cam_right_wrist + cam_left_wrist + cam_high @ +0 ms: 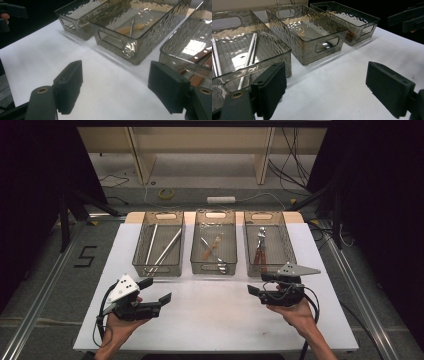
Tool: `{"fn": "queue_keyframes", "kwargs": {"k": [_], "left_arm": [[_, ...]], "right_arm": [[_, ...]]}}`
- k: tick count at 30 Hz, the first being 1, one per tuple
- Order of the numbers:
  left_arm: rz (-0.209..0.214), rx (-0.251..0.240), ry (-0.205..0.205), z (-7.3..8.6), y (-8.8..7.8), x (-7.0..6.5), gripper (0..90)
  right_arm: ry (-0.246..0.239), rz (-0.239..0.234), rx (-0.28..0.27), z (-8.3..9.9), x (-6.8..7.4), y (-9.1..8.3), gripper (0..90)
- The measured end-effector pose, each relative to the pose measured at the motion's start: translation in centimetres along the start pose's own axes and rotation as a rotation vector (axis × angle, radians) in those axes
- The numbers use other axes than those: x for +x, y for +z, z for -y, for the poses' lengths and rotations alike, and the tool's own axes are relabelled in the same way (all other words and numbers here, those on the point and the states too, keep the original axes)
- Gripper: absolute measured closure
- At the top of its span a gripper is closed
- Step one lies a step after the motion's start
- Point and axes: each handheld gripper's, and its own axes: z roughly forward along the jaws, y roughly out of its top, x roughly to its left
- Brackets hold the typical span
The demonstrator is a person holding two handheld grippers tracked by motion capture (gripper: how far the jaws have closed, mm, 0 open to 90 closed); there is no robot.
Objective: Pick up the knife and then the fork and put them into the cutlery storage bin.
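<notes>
1. Both of your hands sit nearest the camera at the front of the worktop (215, 320). Your left tool (156, 291) hangs low over bare white surface with its jaws spread wide and nothing between them.
2. Your right tool (256, 284) is just as empty, jaws about as wide as they go, and it sits close in front of the right bin (287, 250). Its jaws point across the worktop toward the other hand, not into the bin, so a reach from this pose could knock the near wall and push the light plastic bin back.
3. Beyond that wall lie the wooden-handled tongs (259, 251), running lengthwise down the bin floor. In the right gripper view the handles (200, 67) lie flat against the bottom. If you come in too shallow, I judge the jaws will scrape the floor or skate off the handles rather than close round them.
4. Next over, the middle bin (213, 265) holds loose utensils (212, 249) crossed over one another; grabbing one may drag another along.
5. Farthest left, the left bin (159, 270) holds long metal rods (165, 249). They reach almost wall to wall, so lifting one by its end could tip it and catch the rim.
</notes>
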Motion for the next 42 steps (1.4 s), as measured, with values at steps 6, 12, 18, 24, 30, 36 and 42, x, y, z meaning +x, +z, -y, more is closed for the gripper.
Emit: {"fn": "queue_keyframes", "kwargs": {"k": [6,12,18,24,30,36,42], "left_arm": [[0.001,0.0,0.001,0.0,0.0,0.0,16.3],[0.003,0.003,0.004,0.0,0.0,0.0,16.4],[0.008,0.004,0.002,0.0,0.0,0.0,16.4],[0.01,0.005,0.004,0.0,0.0,0.0,16.3],[0.012,0.004,0.001,0.0,0.0,0.0,16.4],[0.015,0.004,0.003,0.0,0.0,0.0,16.4],[0.016,0.005,0.002,0.0,0.0,0.0,16.3]], "right_arm": [[-0.001,0.003,-0.007,0.8,0.5,-0.5,28.7],[-0.006,0.001,-0.02,1.7,0.9,-1.0,28.7],[0.001,-0.001,-0.046,2.3,1.2,-1.5,28.0],[-0.01,-0.003,-0.043,3.0,1.4,-1.6,26.8],[-0.008,0.012,-0.051,3.4,1.5,-1.9,25.8],[0.0,0.019,-0.042,3.8,1.4,-2.1,24.8],[0.001,0.02,-0.039,3.9,1.5,-2.0,24.7]]}}
